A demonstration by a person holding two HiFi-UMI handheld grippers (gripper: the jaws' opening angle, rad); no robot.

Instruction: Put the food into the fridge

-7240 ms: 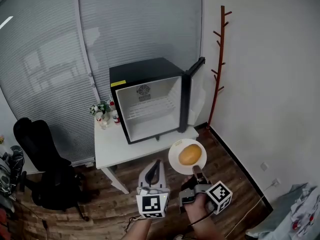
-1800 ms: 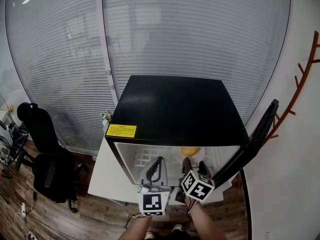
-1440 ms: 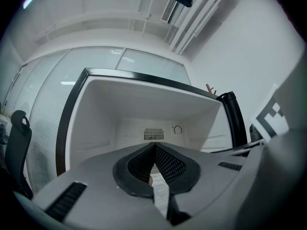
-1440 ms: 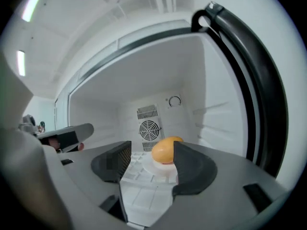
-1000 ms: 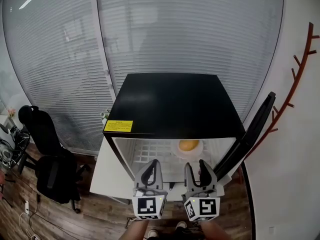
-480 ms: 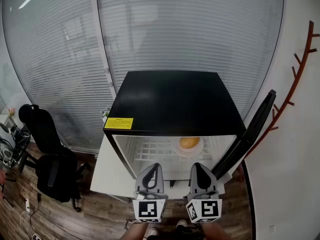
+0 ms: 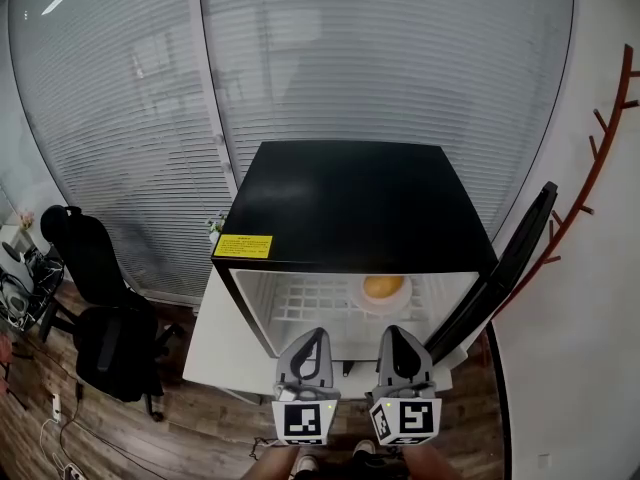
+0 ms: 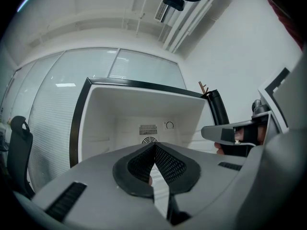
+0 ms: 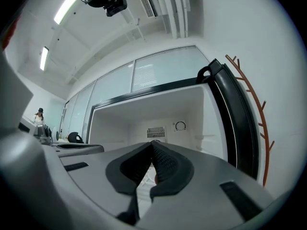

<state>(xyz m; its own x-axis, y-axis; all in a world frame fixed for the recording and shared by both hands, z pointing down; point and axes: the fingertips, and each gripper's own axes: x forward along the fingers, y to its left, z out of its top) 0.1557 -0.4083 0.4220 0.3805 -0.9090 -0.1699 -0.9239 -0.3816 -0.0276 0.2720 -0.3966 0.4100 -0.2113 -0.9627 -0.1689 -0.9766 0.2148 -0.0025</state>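
Inside the fridge [image 7: 350,198] the food [image 7: 383,286] already rests on its plate [image 7: 366,298], while left gripper [image 7: 317,335] and right gripper [image 7: 392,332] hover outside, jaws together and empty, so only the open door [image 7: 510,268] seems left to shut.

The fridge [image 7: 350,203] mouth before me is free at left; a plate [image 7: 385,309] sits right, the open door [image 7: 510,268] beyond it
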